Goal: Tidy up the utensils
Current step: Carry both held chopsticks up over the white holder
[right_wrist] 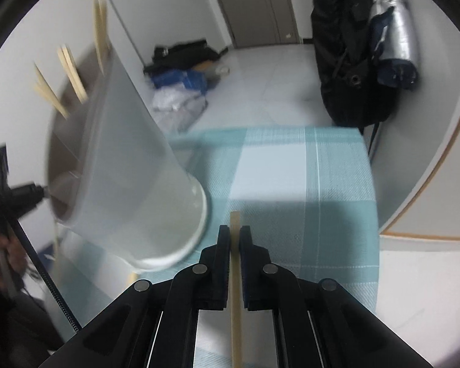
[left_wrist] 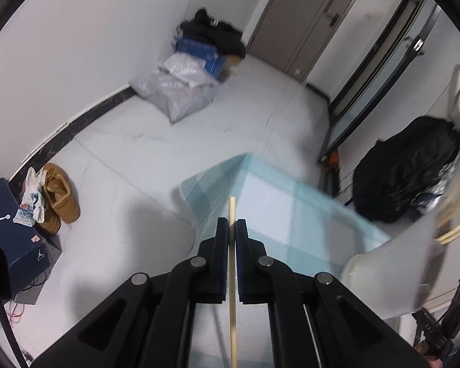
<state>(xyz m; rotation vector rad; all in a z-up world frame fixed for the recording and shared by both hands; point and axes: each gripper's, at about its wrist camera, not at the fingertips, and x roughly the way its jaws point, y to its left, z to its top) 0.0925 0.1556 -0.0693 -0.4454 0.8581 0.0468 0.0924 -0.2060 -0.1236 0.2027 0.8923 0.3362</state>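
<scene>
Right wrist: blue checked tablecloth [right_wrist: 306, 184], white tiled floor [right_wrist: 260, 70], grey door [right_wrist: 254, 6].

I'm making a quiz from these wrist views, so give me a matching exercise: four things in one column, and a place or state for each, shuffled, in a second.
Things:
1. chopstick
2. white holder
3. brown shoes
4. black backpack

Places or states:
A. on the floor beside a dark blue box
B. clamped between the left gripper's pads
C. on the checked cloth, chopsticks sticking out of it
D. against the wall past the table's far edge

Pairs: 1-B, 2-C, 3-A, 4-D
</scene>
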